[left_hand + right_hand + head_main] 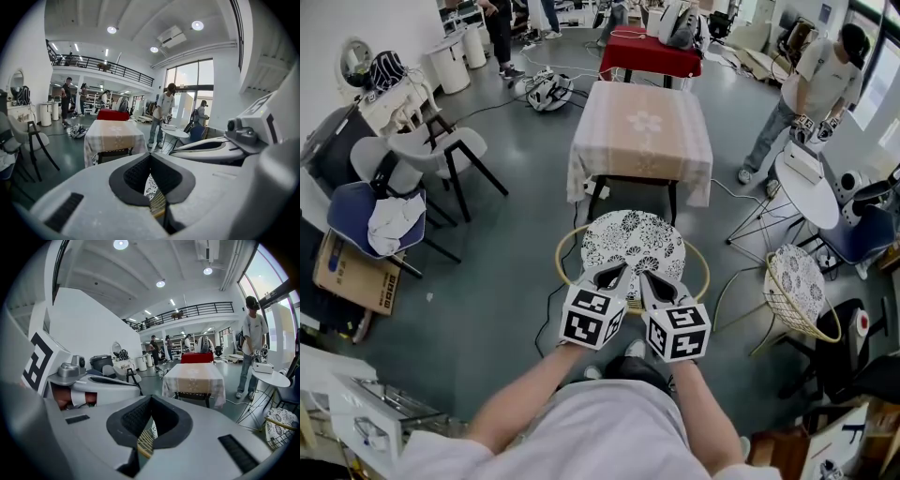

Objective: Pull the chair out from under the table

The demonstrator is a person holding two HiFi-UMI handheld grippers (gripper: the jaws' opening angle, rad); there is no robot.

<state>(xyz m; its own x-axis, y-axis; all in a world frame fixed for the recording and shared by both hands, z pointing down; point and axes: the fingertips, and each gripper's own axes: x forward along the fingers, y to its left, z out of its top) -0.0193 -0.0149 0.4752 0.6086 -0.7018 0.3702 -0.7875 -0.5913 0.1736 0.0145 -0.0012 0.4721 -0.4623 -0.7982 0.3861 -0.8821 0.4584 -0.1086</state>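
Chair (633,244) close in front of the table (642,131), left gripper (609,277) and right gripper (654,281) side by side, both clamped on its rim farthest from the table.

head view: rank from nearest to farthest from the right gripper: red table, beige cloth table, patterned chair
1. patterned chair, right at the right gripper, which is shut on it.
2. beige-cloth table, just beyond the chair, centre.
3. red-cloth table, behind that, at the top of the view.

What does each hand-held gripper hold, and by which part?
Both the left hand-held gripper and the right hand-held gripper are shut on the chair, on the near edge of its rim.
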